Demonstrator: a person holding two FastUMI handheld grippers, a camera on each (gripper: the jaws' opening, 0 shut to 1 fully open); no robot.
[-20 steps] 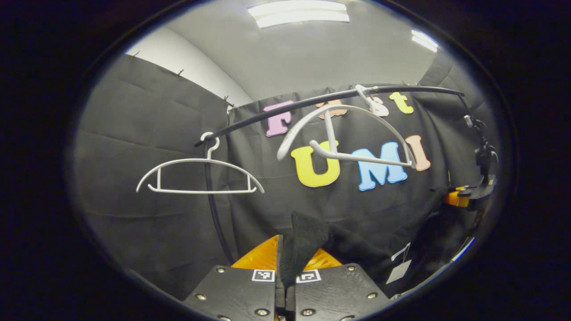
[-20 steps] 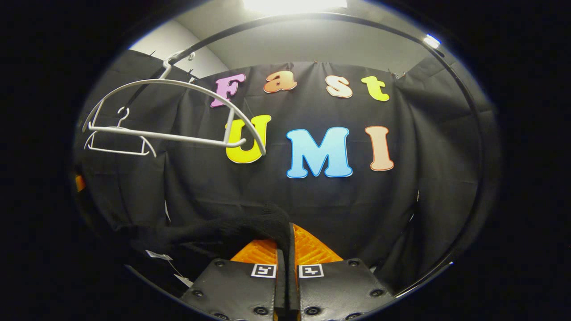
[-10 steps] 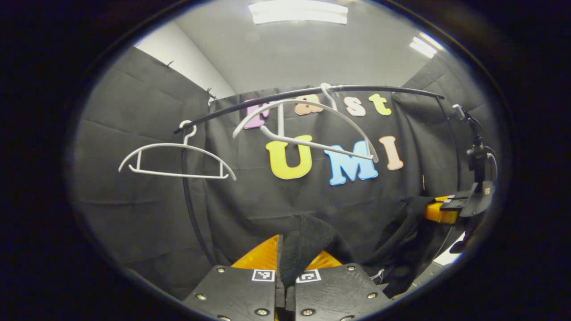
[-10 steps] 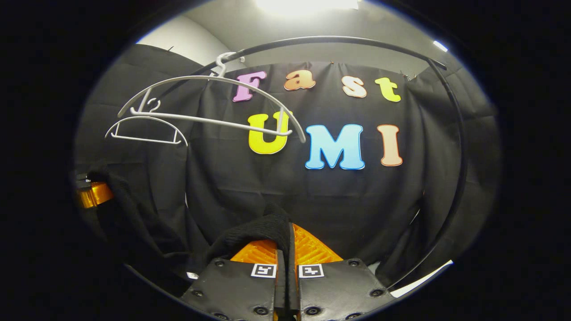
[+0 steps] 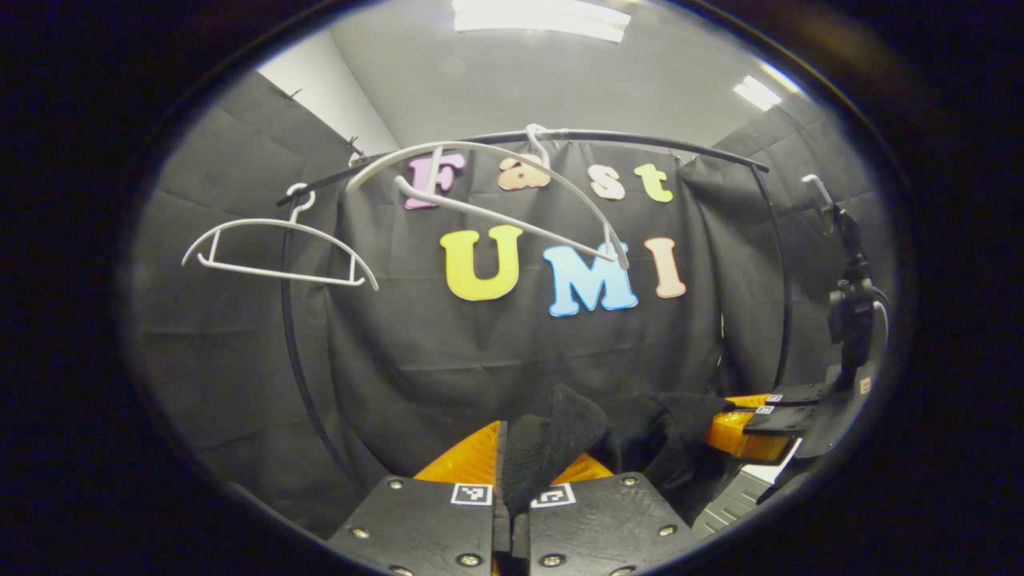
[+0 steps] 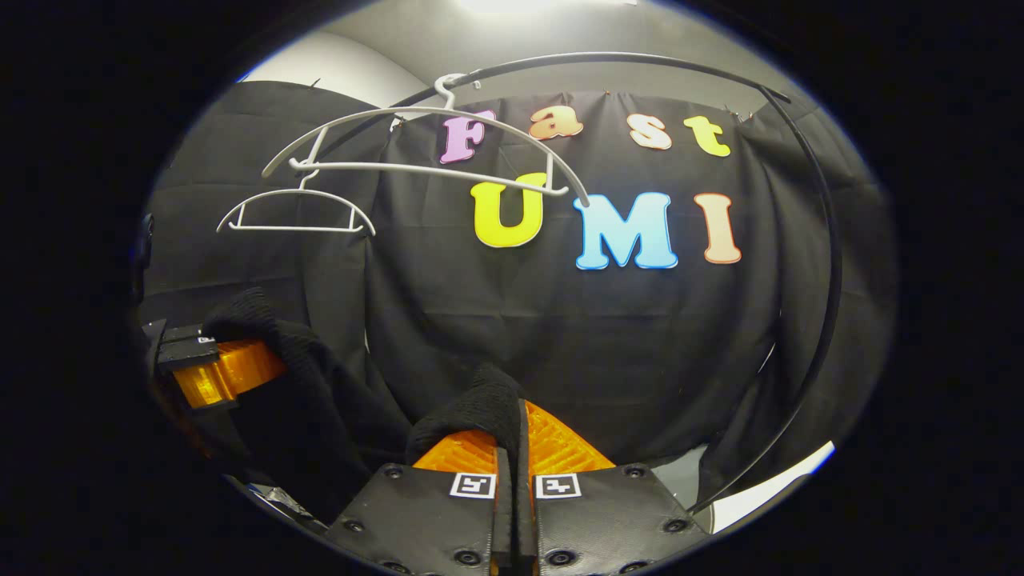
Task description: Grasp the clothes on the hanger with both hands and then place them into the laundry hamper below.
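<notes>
Now both tools are clenched on the same black garment (image 5: 552,436), one at each end. In the left gripper view, the left tool (image 5: 512,480) has its two fingers pressed together with a fold of the dark knit cloth pinched between them; the cloth rises just above the fingertips and sags off to the right. There it reaches the right tool (image 5: 740,416), seen from the side near the right edge, whose fingers also close on the fabric.

In the right gripper view, the right tool (image 6: 514,472) pinches a bunched fold of the garment (image 6: 472,408) between its closed fingers. The cloth drapes down and to the left, then climbs to the left tool (image 6: 232,368) at the left edge, where it hangs over that tool's fingers.

Above, a black curved rail (image 5: 640,144) carries two bare white hangers. The near hanger (image 5: 488,192) hangs tilted, its right end lower; the far hanger (image 5: 276,252) sits further left on the rail and looks nearly level. The garment hangs well below both hangers, touching neither, held up between the two tools in front of the black cloth wall (image 5: 240,344).
</notes>
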